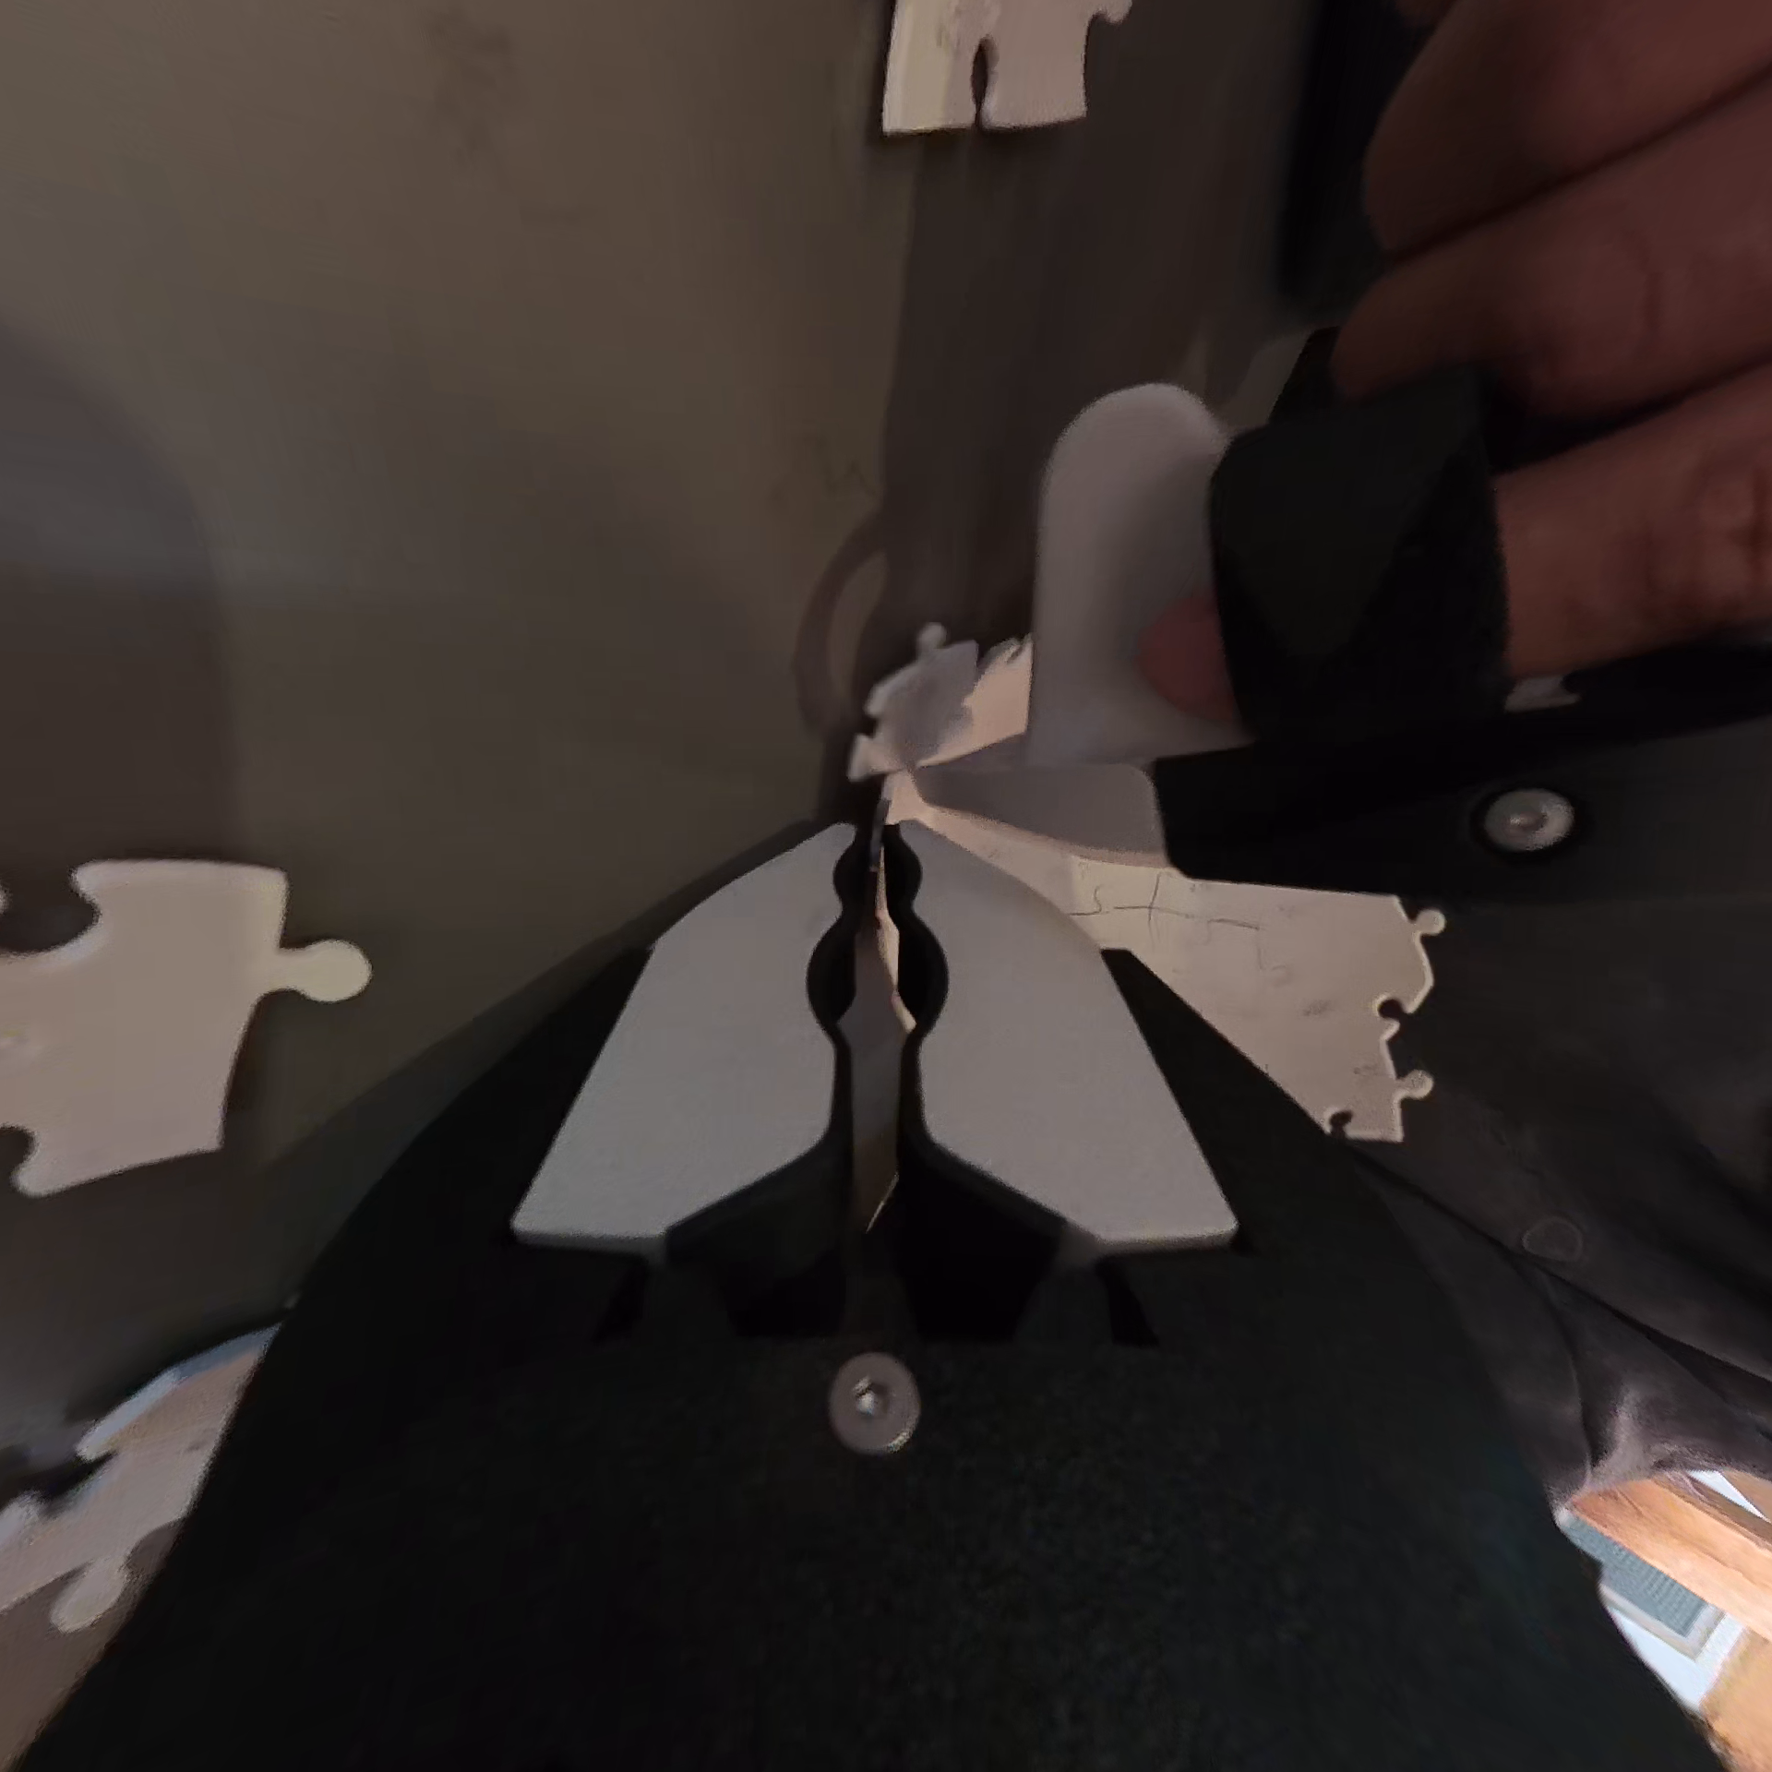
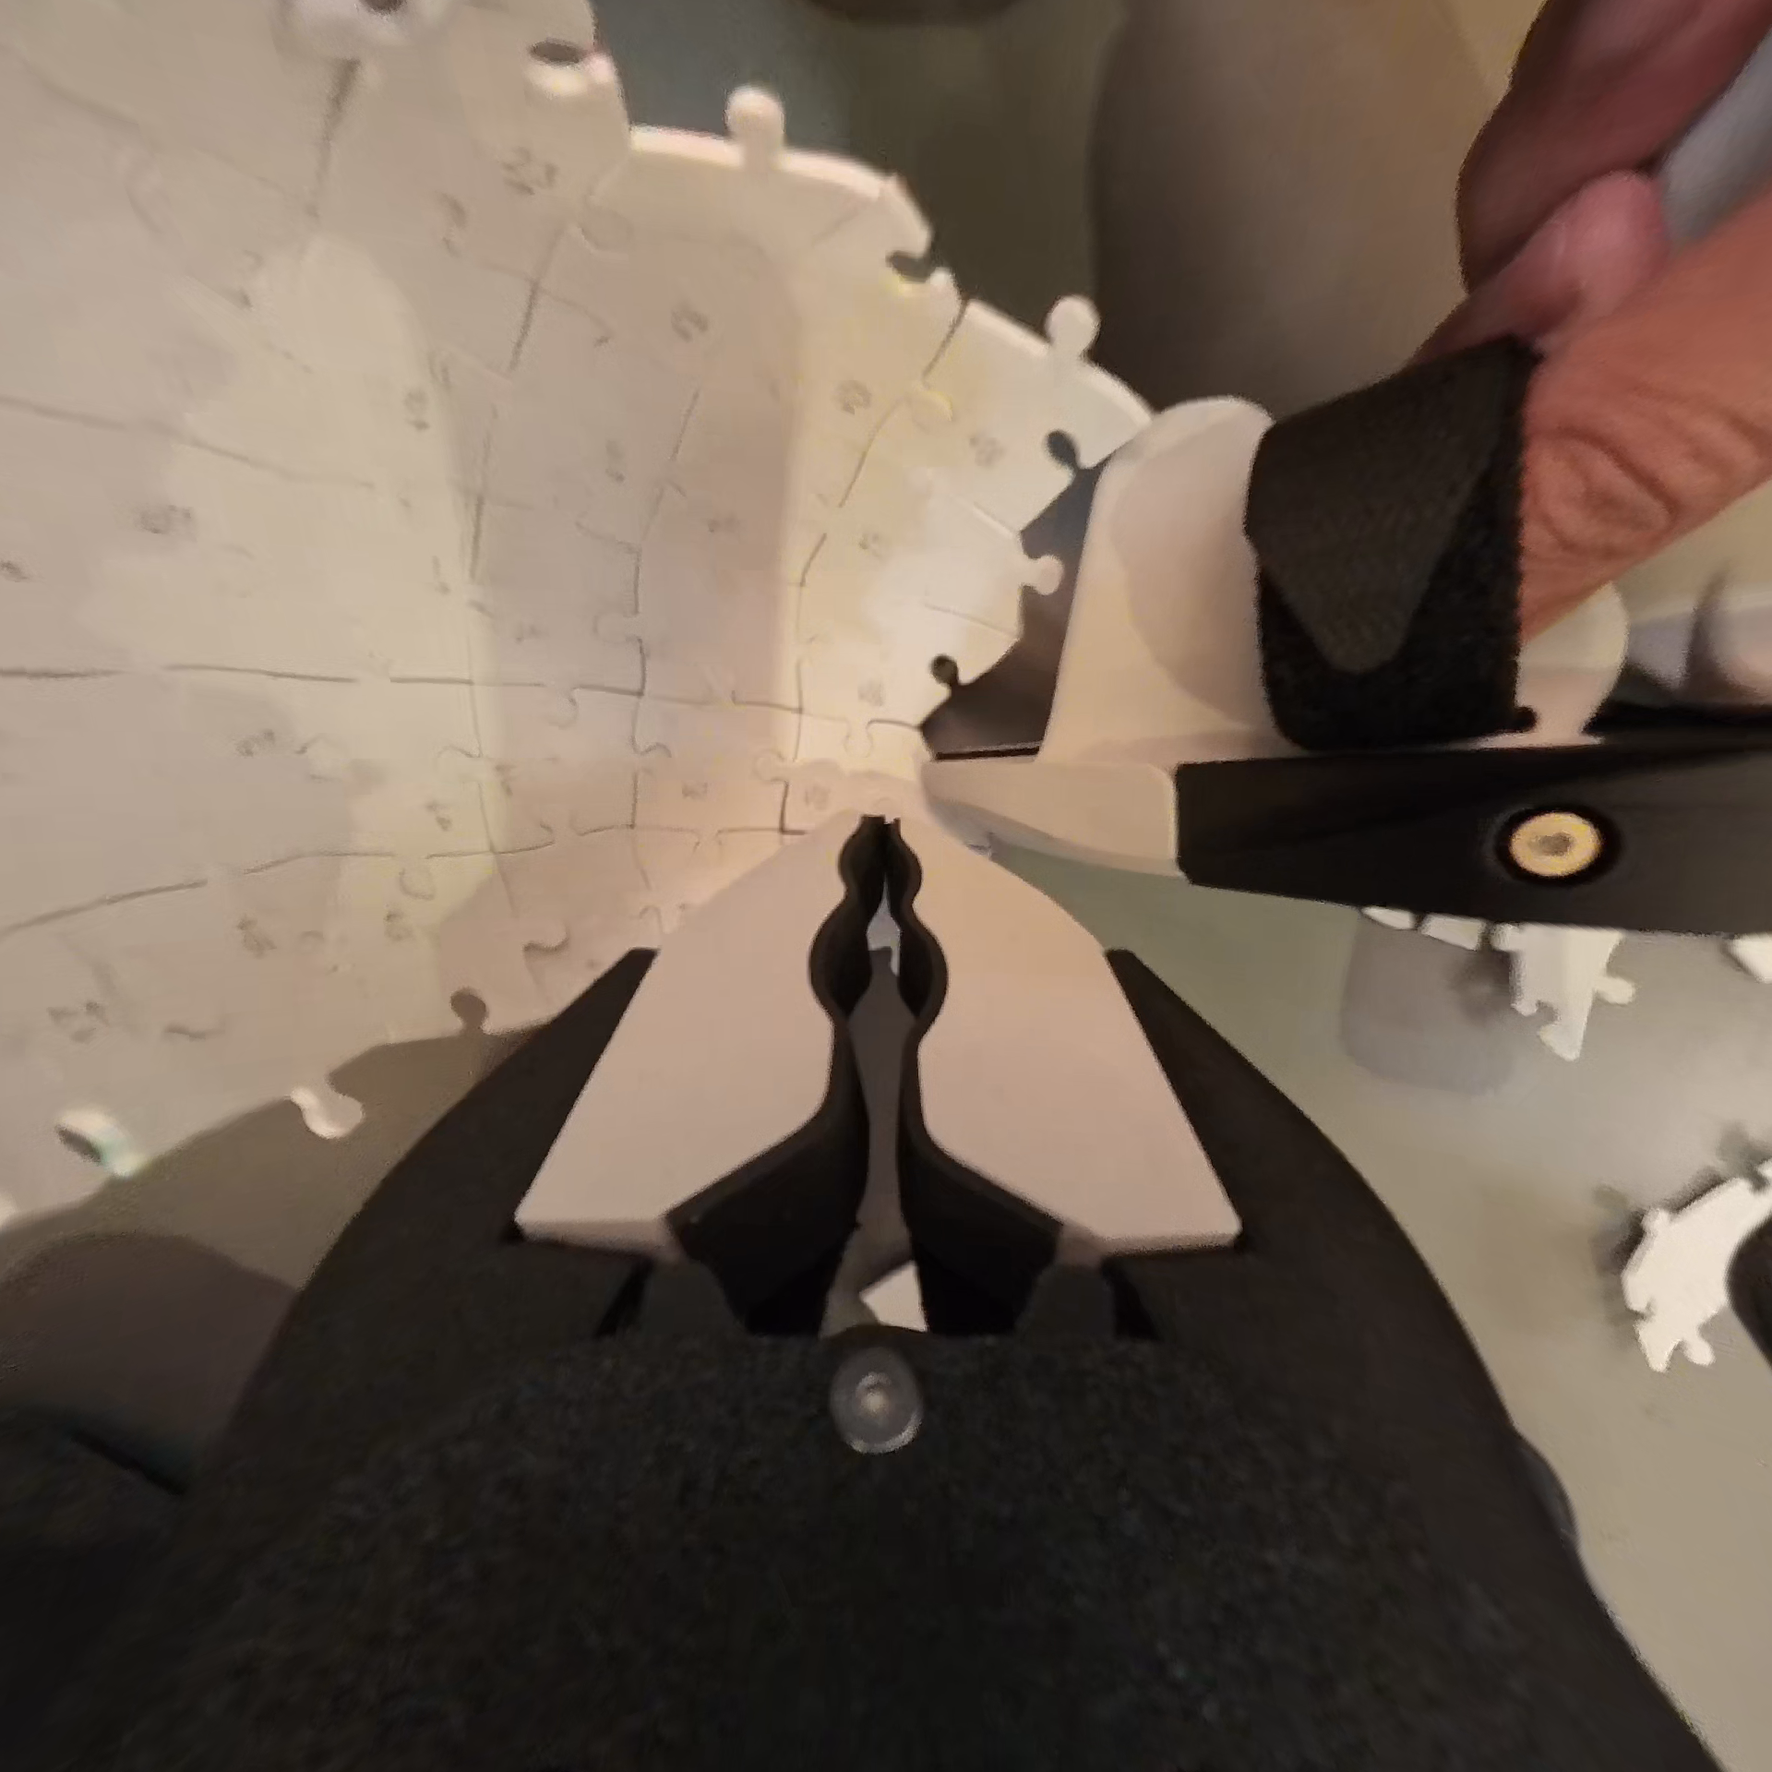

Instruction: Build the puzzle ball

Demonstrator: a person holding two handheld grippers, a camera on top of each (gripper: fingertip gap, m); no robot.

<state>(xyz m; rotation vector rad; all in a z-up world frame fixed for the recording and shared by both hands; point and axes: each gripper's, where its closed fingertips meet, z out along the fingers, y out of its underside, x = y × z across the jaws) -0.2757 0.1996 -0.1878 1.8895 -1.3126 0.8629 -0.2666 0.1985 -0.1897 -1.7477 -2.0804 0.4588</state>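
Over the grey tabletop (image 1: pixel 431 384) both tools meet at the rim of the curved white shell of joined plastic puzzle pieces (image 2: pixel 384 527), the half-built ball, which is held up off the surface and fills the left of the right wrist view. From the left wrist view that shell is seen nearly edge-on, its knobbed border (image 1: pixel 1362 1007) sticking out to the right. The left gripper (image 1: pixel 877 844) has its white fingers pressed almost together on a thin white sheet edge that runs down between them; I judge this to be the shell's rim, though blur makes it hard to be sure. The right gripper (image 2: pixel 882 834) is likewise closed to a slit, with something pale and thin caught low between its pads, and its tips touch the shell's edge right beside the other tool's finger.

Loose white jigsaw pieces lie on the table: one large piece (image 1: pixel 163 1016) to the left, one (image 1: pixel 997 67) farther off, a small cluster (image 2: pixel 1678 1256) at the right.

The step in hand looks like seating a piece into the rim. Next the tab must line up with its notch and be pressed home while the shell is kept from flexing
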